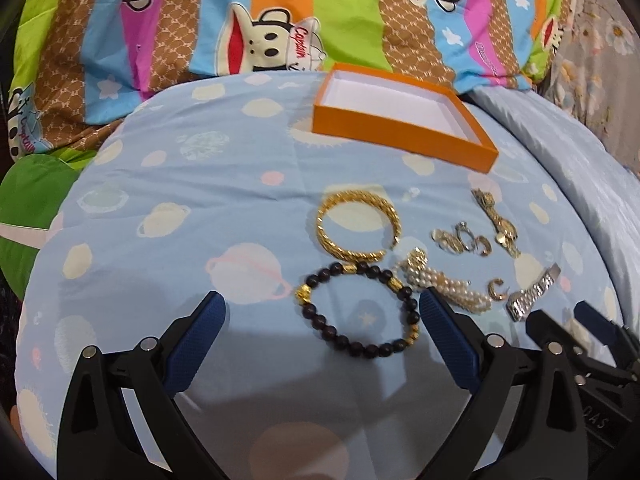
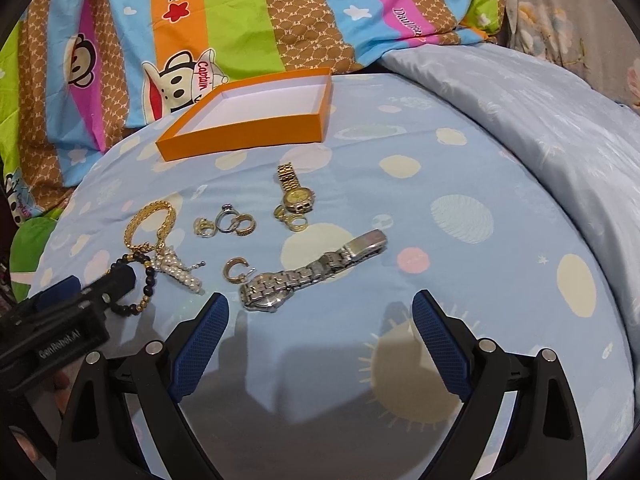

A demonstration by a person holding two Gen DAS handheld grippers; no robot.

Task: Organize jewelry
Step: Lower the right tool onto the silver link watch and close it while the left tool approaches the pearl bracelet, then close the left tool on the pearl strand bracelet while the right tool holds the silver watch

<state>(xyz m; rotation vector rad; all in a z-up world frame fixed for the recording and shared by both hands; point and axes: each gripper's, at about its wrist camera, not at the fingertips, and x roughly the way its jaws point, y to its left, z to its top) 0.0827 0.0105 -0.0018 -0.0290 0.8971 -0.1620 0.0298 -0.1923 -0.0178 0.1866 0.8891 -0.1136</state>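
Note:
An empty orange box (image 1: 400, 136) (image 2: 248, 136) with a white inside sits at the back of the blue bedspread. Jewelry lies in front of it: a gold bangle (image 1: 358, 226) (image 2: 150, 226), a dark bead bracelet (image 1: 360, 308) (image 2: 146, 280), a pearl bracelet (image 1: 444, 284) (image 2: 180, 272), rings (image 1: 460, 238) (image 2: 226, 224), a gold watch (image 1: 498, 222) (image 2: 294, 192), a gold hoop earring (image 1: 496, 290) (image 2: 236, 270) and a silver watch (image 1: 532, 292) (image 2: 312, 272). My left gripper (image 1: 322, 314) is open just before the bead bracelet. My right gripper (image 2: 320, 314) is open just before the silver watch.
A colourful striped monkey-print quilt (image 1: 240, 20) (image 2: 200, 20) is bunched behind the box. A pale blue blanket (image 2: 540, 120) lies folded at the right. The right gripper's body shows at the left wrist view's lower right (image 1: 580, 344); the left gripper's body shows at the right wrist view's lower left (image 2: 60, 320).

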